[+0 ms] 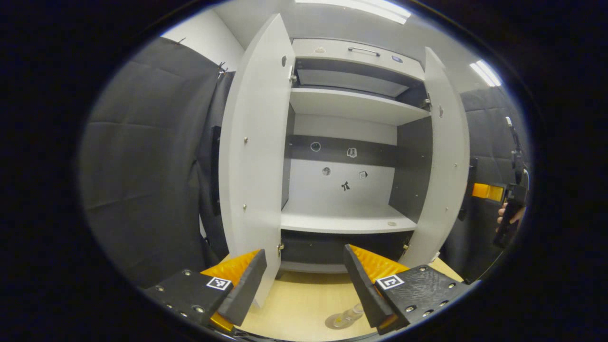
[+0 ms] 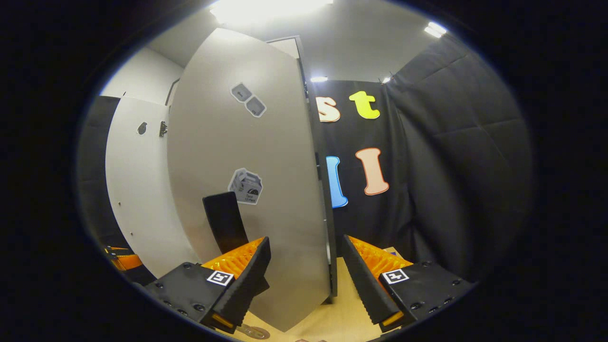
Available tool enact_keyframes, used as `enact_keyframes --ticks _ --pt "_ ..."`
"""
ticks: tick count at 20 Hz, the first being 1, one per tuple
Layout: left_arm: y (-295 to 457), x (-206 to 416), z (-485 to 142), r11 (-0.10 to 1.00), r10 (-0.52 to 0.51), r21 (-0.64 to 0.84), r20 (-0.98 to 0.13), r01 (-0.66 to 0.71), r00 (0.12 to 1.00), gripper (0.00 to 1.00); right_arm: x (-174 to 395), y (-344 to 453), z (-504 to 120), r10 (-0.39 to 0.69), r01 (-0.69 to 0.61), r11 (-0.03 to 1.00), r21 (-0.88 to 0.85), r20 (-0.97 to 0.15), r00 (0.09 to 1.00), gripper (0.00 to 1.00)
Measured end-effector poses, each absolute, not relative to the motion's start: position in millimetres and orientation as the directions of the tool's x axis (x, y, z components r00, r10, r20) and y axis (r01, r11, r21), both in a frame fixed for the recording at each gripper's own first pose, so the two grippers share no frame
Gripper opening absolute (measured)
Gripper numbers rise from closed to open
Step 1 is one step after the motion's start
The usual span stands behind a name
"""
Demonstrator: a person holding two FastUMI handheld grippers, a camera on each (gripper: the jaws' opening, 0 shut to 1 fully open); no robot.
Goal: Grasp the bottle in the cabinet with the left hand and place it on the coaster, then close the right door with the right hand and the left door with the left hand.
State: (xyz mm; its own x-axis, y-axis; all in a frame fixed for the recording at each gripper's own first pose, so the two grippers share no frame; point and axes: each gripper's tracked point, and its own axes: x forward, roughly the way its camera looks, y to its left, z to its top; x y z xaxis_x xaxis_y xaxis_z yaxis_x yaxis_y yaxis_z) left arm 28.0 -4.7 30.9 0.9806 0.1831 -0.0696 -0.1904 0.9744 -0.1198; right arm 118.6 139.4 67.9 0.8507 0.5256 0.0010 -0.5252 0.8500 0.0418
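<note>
Clear bottle (image 1: 348, 315) stood on its coaster (image 1: 335, 322) on the worktop (image 1: 304, 304). Both grippers' jaws gaped empty. Right gripper (image 2: 306, 270) faced the right door (image 2: 247, 190); pushing it closed seemed next.

Right gripper (image 2: 304, 280), jaws apart, facing the outer face of the open right door (image 2: 251, 190). The door's free edge stands between the fingers, its black handle (image 2: 224, 221) just above the left finger (image 2: 247, 280)

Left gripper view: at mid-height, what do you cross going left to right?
Black cloth wall → open left door → cabinet interior → open right door → right gripper held by a hand.
</note>
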Motion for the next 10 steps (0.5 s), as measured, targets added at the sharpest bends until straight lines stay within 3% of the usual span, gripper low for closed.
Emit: enact_keyframes --ticks 4,10 --pt "7 25 24 0.977 0.162 -0.125 -0.085 -0.172 0.983 0.94 108 194 68 0.578 -0.579 0.815 0.038 0.017 0.816 0.98" --pt "53 -4 26 0.975 0.151 -0.157 -0.042 -0.156 0.988 0.94 100 197 63 0.525 -0.526 0.849 0.042 0.031 0.850 0.97"
